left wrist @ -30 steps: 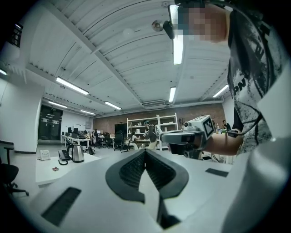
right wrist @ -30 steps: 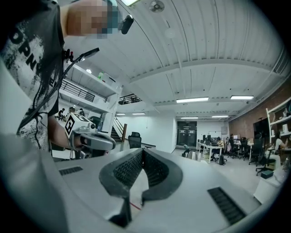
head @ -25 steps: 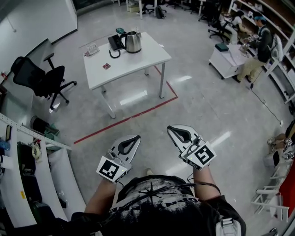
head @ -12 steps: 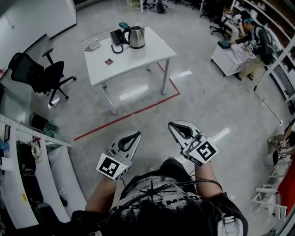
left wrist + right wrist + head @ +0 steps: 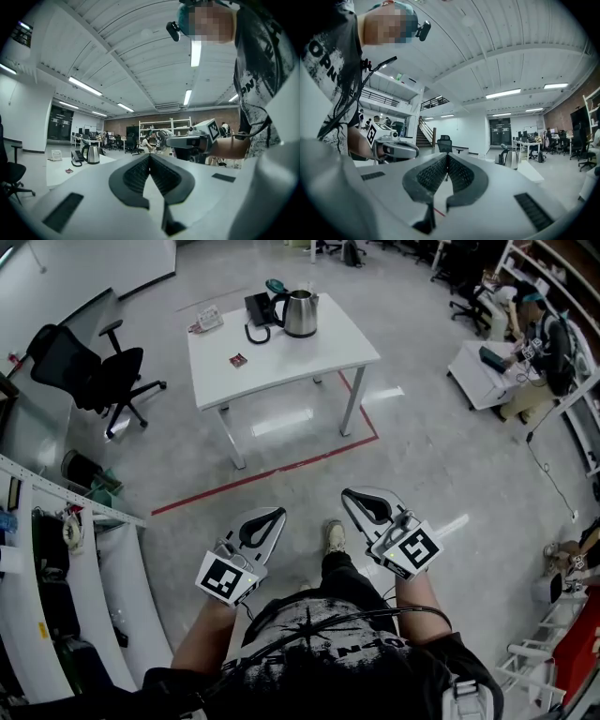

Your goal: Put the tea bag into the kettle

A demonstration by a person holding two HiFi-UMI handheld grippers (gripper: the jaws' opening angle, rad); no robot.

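A steel kettle (image 5: 300, 313) stands at the far end of a white table (image 5: 309, 352), well ahead of me across the floor. A small red tea bag packet (image 5: 238, 359) lies on the table's left part, apart from the kettle. My left gripper (image 5: 273, 513) and right gripper (image 5: 351, 495) are held side by side in front of my body, both shut and empty, far from the table. In the left gripper view the kettle (image 5: 93, 153) and tea bag (image 5: 69, 171) show small at the left, beyond the left gripper (image 5: 150, 155). In the right gripper view the kettle (image 5: 512, 159) lies right of the right gripper (image 5: 447, 155).
A black phone (image 5: 258, 310) and a small white box (image 5: 206, 318) share the table. A black office chair (image 5: 94, 381) stands left of it, and red floor tape (image 5: 272, 474) runs before it. White shelving (image 5: 56, 559) lines my left. People work at a desk (image 5: 487, 362) at the right.
The table with kettle has shifted right and nearer in the head view as I walk toward it. A shoe now shows between the grippers. Both grippers keep their pose and stay shut.
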